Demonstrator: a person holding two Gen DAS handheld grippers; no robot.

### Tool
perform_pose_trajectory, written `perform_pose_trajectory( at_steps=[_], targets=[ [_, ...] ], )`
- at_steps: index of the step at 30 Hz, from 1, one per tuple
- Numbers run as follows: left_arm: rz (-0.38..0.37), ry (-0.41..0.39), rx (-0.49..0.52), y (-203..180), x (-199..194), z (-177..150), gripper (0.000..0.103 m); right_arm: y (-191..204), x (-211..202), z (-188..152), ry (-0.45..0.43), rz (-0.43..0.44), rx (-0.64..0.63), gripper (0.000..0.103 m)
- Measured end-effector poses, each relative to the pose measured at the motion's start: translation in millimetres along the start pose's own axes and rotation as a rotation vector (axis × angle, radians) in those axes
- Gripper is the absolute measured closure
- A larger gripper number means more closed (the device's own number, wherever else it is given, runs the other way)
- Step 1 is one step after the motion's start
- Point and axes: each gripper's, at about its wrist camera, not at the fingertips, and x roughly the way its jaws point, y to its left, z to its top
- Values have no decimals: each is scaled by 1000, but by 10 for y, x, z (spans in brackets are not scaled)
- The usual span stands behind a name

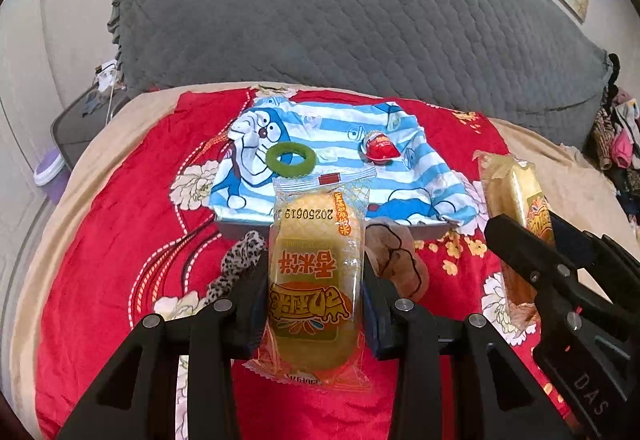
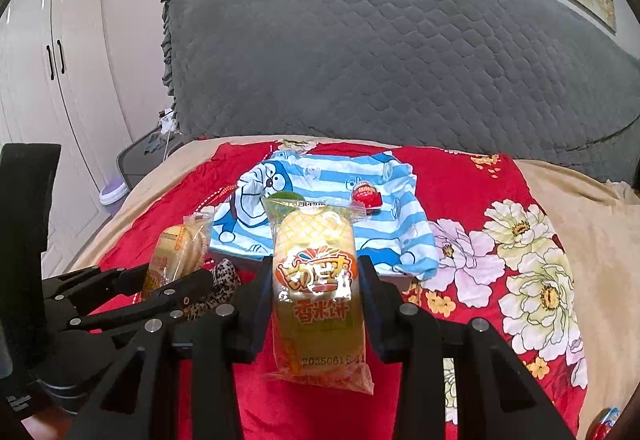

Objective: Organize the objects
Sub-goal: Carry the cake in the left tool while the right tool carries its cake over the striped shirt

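Note:
In the left wrist view my left gripper (image 1: 314, 264) is shut on a yellow rice-cracker packet (image 1: 316, 280) held lengthwise above the red blanket. My right gripper (image 1: 524, 228) hangs at the right, shut on a second yellow packet (image 1: 516, 199). The right wrist view shows that second packet (image 2: 316, 280) between the right gripper's (image 2: 315, 264) fingers, and the left gripper (image 2: 174, 274) with its packet (image 2: 176, 244) at the left. Ahead lies a flat box (image 1: 240, 228) draped in a blue-striped cartoon cloth (image 1: 344, 127). A green ring (image 1: 291, 159) and a red egg-shaped sweet (image 1: 380, 147) rest on it.
A leopard-print scrunchie (image 1: 240, 264) and a brown soft thing (image 1: 396, 256) lie on the red floral blanket (image 1: 120, 240) just before the box. A grey quilted cover (image 1: 340, 19) rises behind. White wardrobe (image 2: 40, 59) at left, a clothes pile (image 1: 616, 143) at right.

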Motion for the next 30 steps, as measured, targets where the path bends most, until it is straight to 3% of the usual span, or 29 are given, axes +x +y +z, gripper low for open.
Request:
perform_pose_trajectory(
  at_steps=[30],
  targets=[
    [18, -12, -1, -2, 530, 399, 63, -100, 529, 281, -16, 20, 26, 63]
  ],
)
